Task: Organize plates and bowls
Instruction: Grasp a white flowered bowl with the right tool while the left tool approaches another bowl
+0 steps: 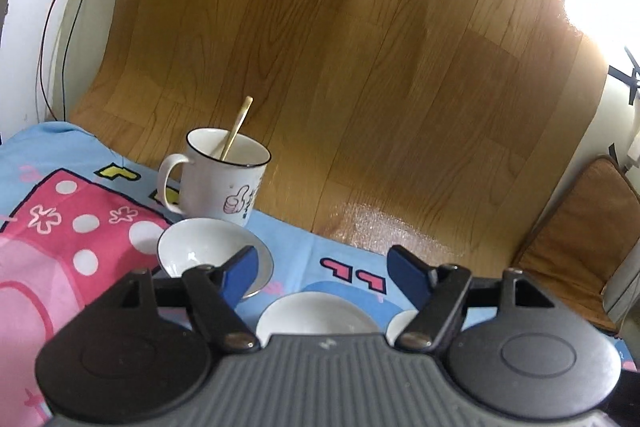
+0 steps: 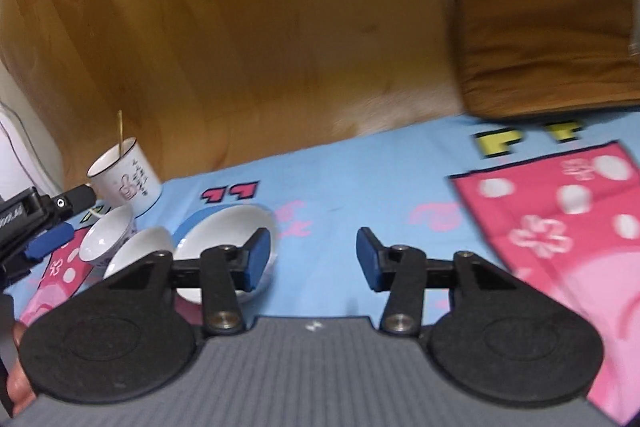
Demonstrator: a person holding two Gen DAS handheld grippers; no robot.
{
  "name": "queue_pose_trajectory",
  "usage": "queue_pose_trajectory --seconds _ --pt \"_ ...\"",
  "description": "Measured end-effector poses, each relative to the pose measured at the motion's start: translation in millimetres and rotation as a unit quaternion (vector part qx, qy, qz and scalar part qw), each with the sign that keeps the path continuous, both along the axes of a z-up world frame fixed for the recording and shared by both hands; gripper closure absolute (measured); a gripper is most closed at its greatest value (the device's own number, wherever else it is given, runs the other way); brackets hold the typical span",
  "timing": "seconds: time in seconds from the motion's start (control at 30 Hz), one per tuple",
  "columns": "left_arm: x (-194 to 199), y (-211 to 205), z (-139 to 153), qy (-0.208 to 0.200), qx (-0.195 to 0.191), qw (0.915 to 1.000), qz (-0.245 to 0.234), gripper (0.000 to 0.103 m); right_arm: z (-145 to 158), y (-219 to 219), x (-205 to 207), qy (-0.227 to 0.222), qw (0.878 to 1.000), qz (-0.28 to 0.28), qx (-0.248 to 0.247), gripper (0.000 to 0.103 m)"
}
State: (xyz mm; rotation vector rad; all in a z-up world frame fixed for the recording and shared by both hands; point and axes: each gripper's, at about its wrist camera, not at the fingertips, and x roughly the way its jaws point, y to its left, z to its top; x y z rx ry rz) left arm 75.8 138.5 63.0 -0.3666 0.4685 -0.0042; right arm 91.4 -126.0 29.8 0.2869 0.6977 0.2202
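Thumbs-up drawing and small unreadable writing on the white mug (image 1: 218,179), wooden stick inside. Just in front of mug: small bowl (image 1: 208,255), shallow plates (image 1: 316,319). Left gripper (image 1: 322,273) and right gripper (image 2: 310,257): jaws apart, empty.

Each hand-held gripper looks alike. The left gripper (image 1: 322,273) has a grey ribbed body at its rear, with a small white mark at the front edge. On either side of the body sits a round matte-black disc with a raised circle at its centre. Black link arms run forward from silver pivot screws, and smaller screws sit at the outer joints. Each finger ends in a flat blue pad (image 1: 240,273). The right gripper (image 2: 310,259) shows the same grey ribbing, black discs, silver screws and blue pads (image 2: 256,259).
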Motion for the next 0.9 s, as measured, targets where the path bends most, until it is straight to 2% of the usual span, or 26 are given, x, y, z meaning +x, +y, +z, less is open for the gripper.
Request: queue_pose_trajectory --seconds 0.13,0.2,0.23,0.27,0.37,0.47,0.6,0.7,0.8,0.9 --pt "1.6 -1.6 1.1 0.001 -0.004 1.0 -0.007 0.03 -12.2 18.2 17.4 0.038 0.999 0.009 0.0 0.054" --pt "1.8 -2.8 1.0 0.002 -0.004 0.9999 -0.009 0.03 -18.0 25.3 24.6 0.056 0.998 0.014 -0.008 0.064" --pt "5.6 -1.0 -0.9 0.004 -0.005 0.9999 -0.011 0.03 -21.2 27.0 28.5 0.068 0.997 0.018 -0.007 0.077" --pt "4.8 -2.0 -0.6 0.005 -0.005 0.9999 -0.012 0.03 -23.9 27.0 31.5 0.08 0.997 0.024 0.0 0.086" --pt "5.4 -4.0 -1.8 0.009 -0.007 0.9997 -0.02 0.038 -24.4 23.3 30.1 0.085 0.996 0.024 0.018 0.092" --pt "4.0 -9.0 -1.5 0.008 -0.009 0.9991 -0.04 0.045 -20.0 14.0 18.5 0.074 0.997 0.011 0.013 0.094" --pt "-0.7 -22.6 -0.6 0.0 -0.017 0.9951 -0.097 0.045 -21.5 -4.9 0.1 0.077 0.997 0.004 0.015 0.094" --pt "-3.2 -42.0 -3.3 0.006 -0.021 0.9871 -0.159 0.045 -23.3 -23.6 -22.2 0.078 0.997 -0.001 0.021 0.094" --pt "-6.3 -69.8 -9.5 0.017 0.003 0.9796 -0.2 0.045 -23.5 -44.9 -45.2 0.072 0.997 -0.015 0.033 0.094" --pt "-10.5 -98.3 -18.6 0.031 0.024 0.9684 -0.246 0.045 -27.0 -62.8 -64.4 0.072 0.996 -0.03 0.053 0.093"
